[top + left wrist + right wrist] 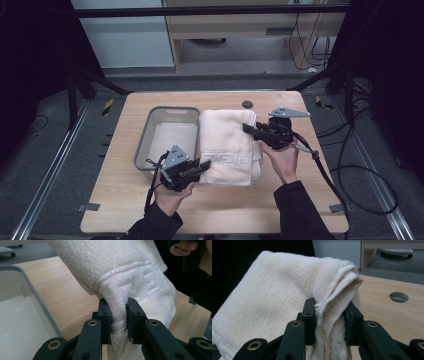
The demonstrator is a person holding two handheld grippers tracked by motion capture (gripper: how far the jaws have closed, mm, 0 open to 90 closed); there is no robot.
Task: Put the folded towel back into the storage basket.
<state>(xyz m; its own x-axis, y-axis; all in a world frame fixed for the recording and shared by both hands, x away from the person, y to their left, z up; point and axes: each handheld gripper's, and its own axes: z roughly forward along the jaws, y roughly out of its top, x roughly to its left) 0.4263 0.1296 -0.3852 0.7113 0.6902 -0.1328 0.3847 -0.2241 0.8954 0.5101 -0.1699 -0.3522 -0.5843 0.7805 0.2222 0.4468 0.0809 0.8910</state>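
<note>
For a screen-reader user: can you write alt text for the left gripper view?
The left gripper pinches a bunched fold of a white towel between its black jaws above a wooden table. A grey bin sits at left.

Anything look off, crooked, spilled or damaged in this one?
Nothing stands out. The folded towel lies beside the grey bin on the table; the left gripper clamps its near corner, the right gripper its far edge. No spill or damage visible.
</note>
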